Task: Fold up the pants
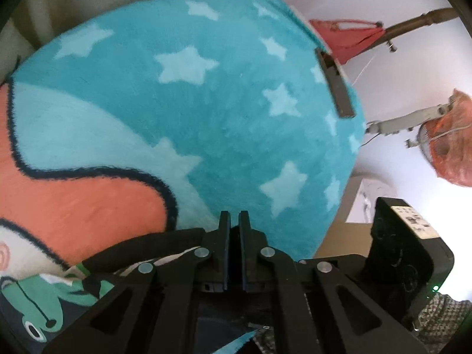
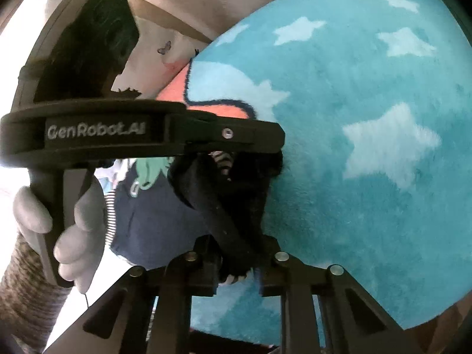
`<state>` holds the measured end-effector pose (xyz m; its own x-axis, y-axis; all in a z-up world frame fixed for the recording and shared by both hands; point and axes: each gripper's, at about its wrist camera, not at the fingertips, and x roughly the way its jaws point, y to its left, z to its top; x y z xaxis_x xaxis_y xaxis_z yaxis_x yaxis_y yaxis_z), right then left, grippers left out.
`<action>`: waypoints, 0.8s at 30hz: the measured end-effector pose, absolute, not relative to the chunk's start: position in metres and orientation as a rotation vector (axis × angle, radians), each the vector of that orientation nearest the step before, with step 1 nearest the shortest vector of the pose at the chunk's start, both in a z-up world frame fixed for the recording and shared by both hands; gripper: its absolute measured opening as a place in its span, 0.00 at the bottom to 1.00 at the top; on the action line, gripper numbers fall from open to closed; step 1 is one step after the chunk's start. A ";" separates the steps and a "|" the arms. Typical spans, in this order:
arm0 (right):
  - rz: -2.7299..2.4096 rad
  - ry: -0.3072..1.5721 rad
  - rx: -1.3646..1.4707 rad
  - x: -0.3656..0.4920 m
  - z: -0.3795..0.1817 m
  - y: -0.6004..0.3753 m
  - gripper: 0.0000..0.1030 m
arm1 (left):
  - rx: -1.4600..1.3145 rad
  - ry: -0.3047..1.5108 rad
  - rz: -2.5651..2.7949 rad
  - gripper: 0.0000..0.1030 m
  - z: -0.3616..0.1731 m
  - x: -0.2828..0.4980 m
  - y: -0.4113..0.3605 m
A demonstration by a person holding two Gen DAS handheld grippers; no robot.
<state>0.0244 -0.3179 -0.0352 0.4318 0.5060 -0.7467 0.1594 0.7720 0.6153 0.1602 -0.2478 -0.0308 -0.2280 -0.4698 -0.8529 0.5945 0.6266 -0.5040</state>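
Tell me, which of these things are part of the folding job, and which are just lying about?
Part of the job: dark pants; left hand-held gripper and right hand-held gripper, both clamped on the pants.
Just lying about: star-patterned rug; dark strip at its edge; red thing beyond.

- Daylight is blowing out the white wall (image 1: 398, 73) at right, and the left edge of the right wrist view.
- Fisheye is bulging the blue star rug (image 1: 230, 94); corners are going black.
- Fine detail is looking soft throughout.
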 end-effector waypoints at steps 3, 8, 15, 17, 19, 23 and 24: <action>0.273 1.116 0.661 0.025 -0.024 -0.310 0.17 | 0.032 1.476 -1.005 0.03 -0.016 0.163 -0.231; 0.326 1.102 0.586 0.033 -0.001 -0.277 0.17 | -0.116 1.443 -0.983 0.03 -0.006 0.167 -0.185; 0.440 1.151 0.431 0.049 0.003 -0.207 0.17 | -0.359 1.408 -0.856 0.05 -0.017 0.170 -0.097; 0.460 1.181 0.371 0.057 -0.004 -0.186 0.19 | -0.443 1.393 -0.788 0.06 -0.023 0.171 -0.064; 0.468 1.219 0.316 0.066 -0.013 -0.166 0.20 | -0.513 1.371 -0.736 0.16 -0.025 0.169 -0.034; 0.486 1.272 0.255 0.075 -0.025 -0.138 0.38 | -0.609 1.279 -0.646 0.33 -0.012 0.157 0.027; 0.497 1.270 0.240 0.077 -0.023 -0.131 0.45 | -0.619 1.260 -0.623 0.37 -0.008 0.154 0.039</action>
<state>0.0765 -0.1305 -0.0226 0.2095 0.4822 -0.8507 -0.2227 0.8706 0.4386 0.1540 0.0391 -0.0078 0.1915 -0.7246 -0.6620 0.0859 0.6843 -0.7242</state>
